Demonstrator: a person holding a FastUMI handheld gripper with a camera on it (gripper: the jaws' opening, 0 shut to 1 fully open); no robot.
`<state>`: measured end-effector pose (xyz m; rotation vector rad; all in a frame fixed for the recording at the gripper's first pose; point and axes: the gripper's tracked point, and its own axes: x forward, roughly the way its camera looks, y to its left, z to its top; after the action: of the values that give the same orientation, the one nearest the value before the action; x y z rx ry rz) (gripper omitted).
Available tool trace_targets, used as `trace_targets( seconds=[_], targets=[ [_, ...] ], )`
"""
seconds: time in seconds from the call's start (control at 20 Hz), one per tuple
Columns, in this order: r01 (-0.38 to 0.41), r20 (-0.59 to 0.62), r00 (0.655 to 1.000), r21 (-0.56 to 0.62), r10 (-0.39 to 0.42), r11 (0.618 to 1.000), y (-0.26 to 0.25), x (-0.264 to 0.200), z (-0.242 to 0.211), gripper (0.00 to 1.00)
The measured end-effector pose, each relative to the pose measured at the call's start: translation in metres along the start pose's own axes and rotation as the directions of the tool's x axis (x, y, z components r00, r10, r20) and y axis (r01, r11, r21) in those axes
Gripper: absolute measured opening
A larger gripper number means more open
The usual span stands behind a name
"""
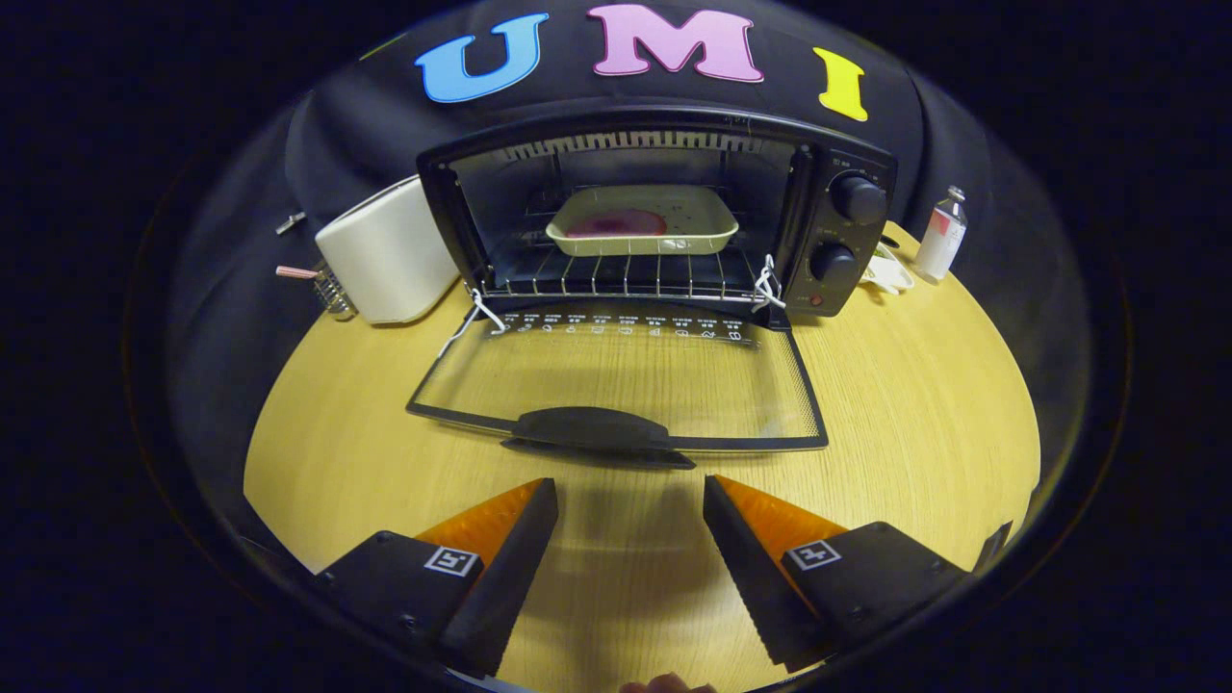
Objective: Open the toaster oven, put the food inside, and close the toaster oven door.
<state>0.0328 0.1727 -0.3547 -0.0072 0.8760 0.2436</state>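
A black toaster oven point(847, 183) stands at the back of the round wooden table, its glass door point(626, 375) folded flat down toward me. On the wire rack point(626, 279) inside rests a pale baking tray point(643, 231) holding a reddish piece of food point(616, 224). The door's dark handle point(592, 428) lies just ahead of my fingertips. My gripper point(630, 505) is open above the bare tabletop, with nothing between its fingers, a short way back from the handle.
A white toaster point(385, 255) stands left of the oven, with a small wire utensil point(322, 284) beside it. Right of the oven are a small clear bottle point(941, 236) and a white cord point(885, 274). The wooden table point(914, 423) spreads on both sides of the door.
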Motion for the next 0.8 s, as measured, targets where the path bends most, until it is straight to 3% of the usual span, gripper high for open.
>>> trace_targets(
  seconds=[0.1, 0.4, 0.8],
  targets=[
    [0.045, 0.014, 0.999, -0.008, -0.045, 0.999, -0.009, 0.015, 0.009, 1.0],
    [0.057, 0.036, 0.998, -0.07, -0.054, 0.996, -0.004, 0.023, 0.014, 0.98],
    [0.018, 0.113, 0.994, -0.101, -0.007, 0.995, 0.005, -0.019, 0.051, 0.98]
  ],
)
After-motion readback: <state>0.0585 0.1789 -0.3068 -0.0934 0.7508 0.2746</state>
